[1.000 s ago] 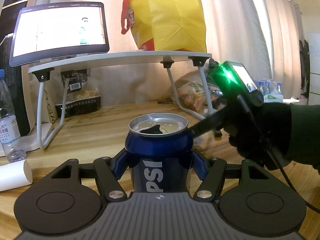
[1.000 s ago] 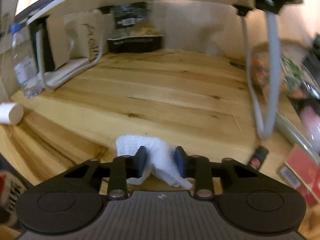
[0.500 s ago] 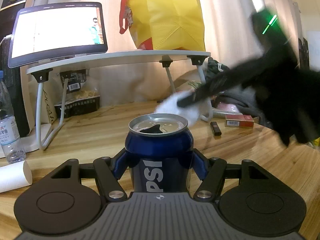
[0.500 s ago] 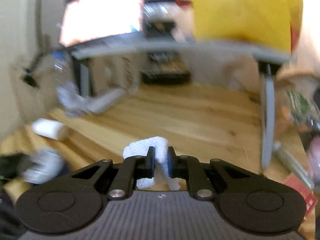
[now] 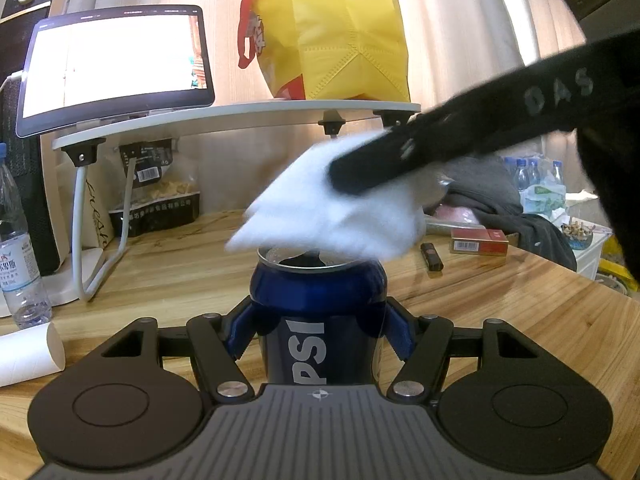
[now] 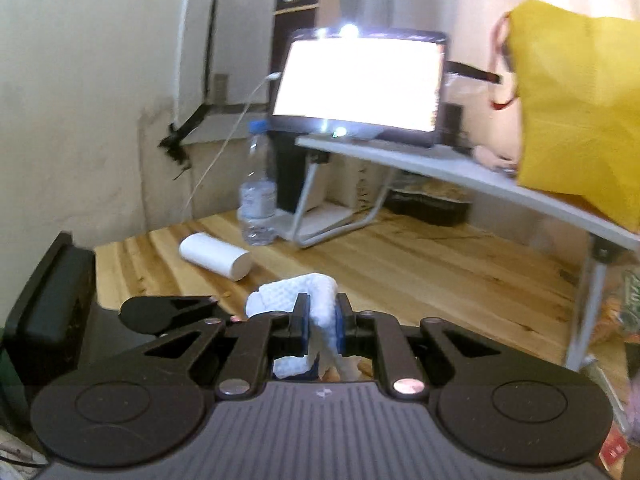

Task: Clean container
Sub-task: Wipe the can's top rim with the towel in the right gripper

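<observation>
Two grippers appear at this moment, each closed on a separate item. The left gripper (image 5: 318,320) has its blue-padded fingers (image 5: 240,330) clamped on the sides of a blue soda can (image 5: 320,300), one pad against each flank. The can stands upright between the fingers on the wooden table (image 5: 500,304), with its opened top facing up just beyond the fingertips.

The right gripper (image 6: 319,322) has its fingers (image 6: 301,320) pressed together on a folded white paper towel (image 6: 296,290). In the right wrist view the towel bulges forward past the fingertips and a fold hangs down behind them. In the left wrist view the same towel (image 5: 332,212) hangs directly above the can's rim, with its lower edge at or just over the opening; contact cannot be confirmed because the towel is blurred. One black finger of the right gripper (image 5: 384,160) reaches in from the right of the left gripper's fingers and lies across the towel.

Ahead of the left fingers, a white raised shelf (image 5: 240,114) carries a lit tablet (image 5: 116,64) and a yellow bag (image 5: 332,40). To the left of the fingers stand a water bottle (image 5: 18,256) and a white paper roll (image 5: 28,354) lying on its side. To the right lie a red cigarette pack (image 5: 478,242) and a lighter (image 5: 431,257).
</observation>
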A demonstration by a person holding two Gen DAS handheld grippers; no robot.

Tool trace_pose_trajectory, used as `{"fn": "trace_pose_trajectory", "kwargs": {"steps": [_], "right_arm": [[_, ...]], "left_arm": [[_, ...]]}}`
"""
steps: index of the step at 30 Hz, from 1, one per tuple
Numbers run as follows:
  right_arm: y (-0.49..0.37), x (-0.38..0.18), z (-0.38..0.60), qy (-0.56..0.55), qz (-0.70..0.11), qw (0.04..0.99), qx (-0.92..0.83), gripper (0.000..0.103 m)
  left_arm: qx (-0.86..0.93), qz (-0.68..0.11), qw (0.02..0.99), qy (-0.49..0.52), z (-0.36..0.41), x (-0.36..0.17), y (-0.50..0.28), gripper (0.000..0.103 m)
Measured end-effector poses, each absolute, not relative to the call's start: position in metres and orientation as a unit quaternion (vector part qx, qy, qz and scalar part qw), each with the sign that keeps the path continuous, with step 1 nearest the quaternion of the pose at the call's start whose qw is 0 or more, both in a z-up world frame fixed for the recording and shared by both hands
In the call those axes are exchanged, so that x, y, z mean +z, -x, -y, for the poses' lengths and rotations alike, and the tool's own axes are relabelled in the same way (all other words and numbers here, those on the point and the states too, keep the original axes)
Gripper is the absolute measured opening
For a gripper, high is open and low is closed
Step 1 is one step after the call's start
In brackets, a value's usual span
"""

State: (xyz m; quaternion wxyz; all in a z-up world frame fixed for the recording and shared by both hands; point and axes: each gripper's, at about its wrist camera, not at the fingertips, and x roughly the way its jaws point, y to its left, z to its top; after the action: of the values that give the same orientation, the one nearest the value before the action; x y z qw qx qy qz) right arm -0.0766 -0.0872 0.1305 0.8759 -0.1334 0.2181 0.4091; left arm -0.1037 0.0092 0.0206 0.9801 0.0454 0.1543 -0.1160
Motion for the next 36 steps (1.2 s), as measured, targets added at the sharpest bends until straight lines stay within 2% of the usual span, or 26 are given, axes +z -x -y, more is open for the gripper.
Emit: {"fn": "trace_pose_trajectory", "kwargs": {"steps": [6,14,18,23,30,36], "right_arm": [[0.072,0.118,0.063,0.154,-0.215,0.873,0.411,0.016],[0.086,0.122,0.062,0.239,-0.201,0.867,0.388,0.016],[0.097,0.125,0.066,0.207,-0.225,0.854,0.421,0.016],[0.093,0.121,0.05,0.188,-0.217,0.856,0.431,0.016],[0.071,0.119,0.045,0.222,-0.201,0.875,0.381,0.016],[0.087,0.122,0.071,0.212,-0.219,0.871,0.385,0.016]], "left_arm": [[-0.115,-0.154,0.98,-0.045,-0.009,0.021,0.102,0.067],[-0.116,-0.154,0.98,-0.046,-0.008,0.021,0.101,0.067],[-0.116,-0.156,0.98,-0.04,-0.01,0.02,0.101,0.067],[-0.115,-0.155,0.98,-0.042,-0.01,0.02,0.102,0.067],[-0.113,-0.154,0.981,-0.043,-0.009,0.02,0.103,0.067],[-0.114,-0.155,0.981,-0.04,-0.009,0.02,0.103,0.067]]}}
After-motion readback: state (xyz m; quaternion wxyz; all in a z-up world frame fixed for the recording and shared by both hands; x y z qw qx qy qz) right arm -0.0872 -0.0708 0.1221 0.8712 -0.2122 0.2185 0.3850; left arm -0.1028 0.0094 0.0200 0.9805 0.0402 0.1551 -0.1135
